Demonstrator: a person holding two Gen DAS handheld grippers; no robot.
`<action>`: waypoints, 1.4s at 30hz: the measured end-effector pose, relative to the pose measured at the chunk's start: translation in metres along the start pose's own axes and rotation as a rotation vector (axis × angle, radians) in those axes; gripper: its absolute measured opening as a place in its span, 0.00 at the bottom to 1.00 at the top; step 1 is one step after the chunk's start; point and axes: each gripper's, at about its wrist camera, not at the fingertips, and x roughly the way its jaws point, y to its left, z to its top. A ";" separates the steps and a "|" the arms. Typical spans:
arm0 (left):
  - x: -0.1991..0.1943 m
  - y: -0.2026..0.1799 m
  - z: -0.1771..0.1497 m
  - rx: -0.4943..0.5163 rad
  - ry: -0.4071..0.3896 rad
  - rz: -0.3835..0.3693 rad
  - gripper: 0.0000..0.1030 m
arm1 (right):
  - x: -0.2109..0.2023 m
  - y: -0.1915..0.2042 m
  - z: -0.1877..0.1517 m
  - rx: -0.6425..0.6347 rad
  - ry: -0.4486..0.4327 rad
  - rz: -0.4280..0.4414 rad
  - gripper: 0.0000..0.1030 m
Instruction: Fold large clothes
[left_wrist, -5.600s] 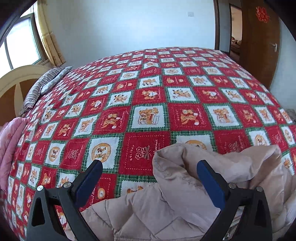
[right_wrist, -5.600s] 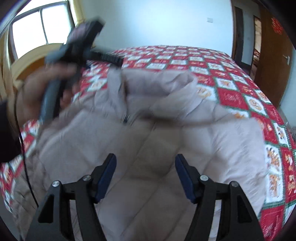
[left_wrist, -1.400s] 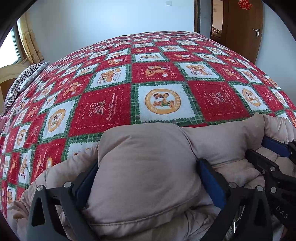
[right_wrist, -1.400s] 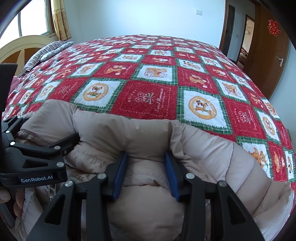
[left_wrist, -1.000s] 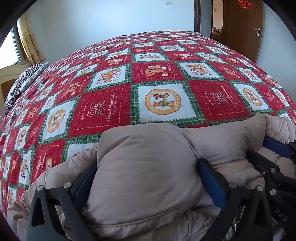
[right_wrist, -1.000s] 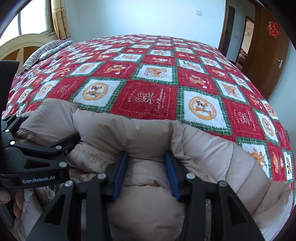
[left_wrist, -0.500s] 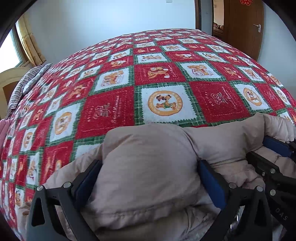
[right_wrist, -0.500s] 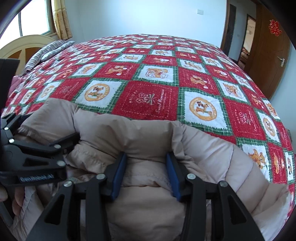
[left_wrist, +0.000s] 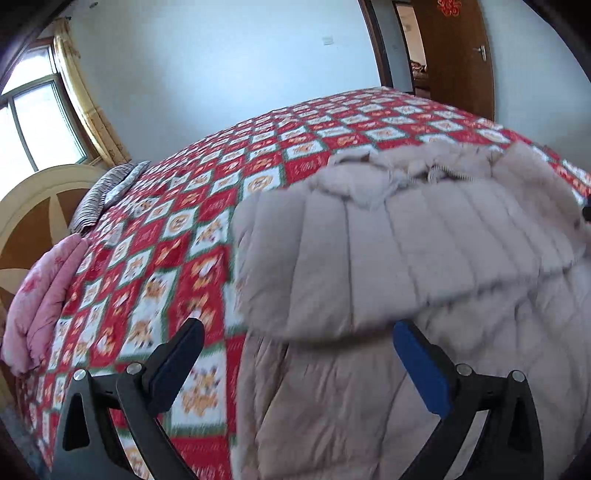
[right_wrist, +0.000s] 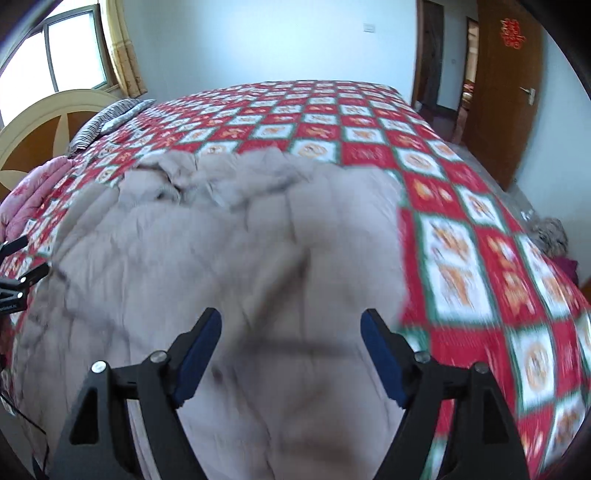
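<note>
A beige puffer jacket (left_wrist: 399, 258) lies on the red checked quilt (left_wrist: 177, 266), its upper part folded over the lower. My left gripper (left_wrist: 299, 350) hovers above the jacket's left edge, open, with no cloth pinched between its blue pads. In the right wrist view the jacket (right_wrist: 229, 251) fills the middle. My right gripper (right_wrist: 291, 339) hangs over it with its jaws opening, and the cloth below them is not gripped. The left gripper (right_wrist: 13, 280) shows at the left edge of that view. Both views are motion-blurred.
A pink folded blanket (left_wrist: 40, 295) and a striped pillow (left_wrist: 107, 192) lie by the rounded headboard (left_wrist: 33, 210) on the left. A brown door (right_wrist: 506, 103) stands open at the right. Bare quilt (right_wrist: 461, 258) stretches right of the jacket, and a dark bundle (right_wrist: 550, 240) lies beside the bed.
Both grippers let go of the jacket fold they were clamping and pulled back and up. The right jaws spread wider. The jacket now lies folded farther away on the quilt.
</note>
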 end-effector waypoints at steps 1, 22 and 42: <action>-0.006 0.001 -0.020 0.007 0.008 0.020 0.99 | -0.008 -0.002 -0.016 0.009 0.008 -0.013 0.78; -0.085 -0.008 -0.203 -0.207 0.100 -0.194 0.99 | -0.092 -0.004 -0.202 0.122 0.073 -0.026 0.72; -0.156 0.016 -0.175 -0.082 -0.111 -0.172 0.11 | -0.144 0.024 -0.197 0.089 -0.143 0.138 0.15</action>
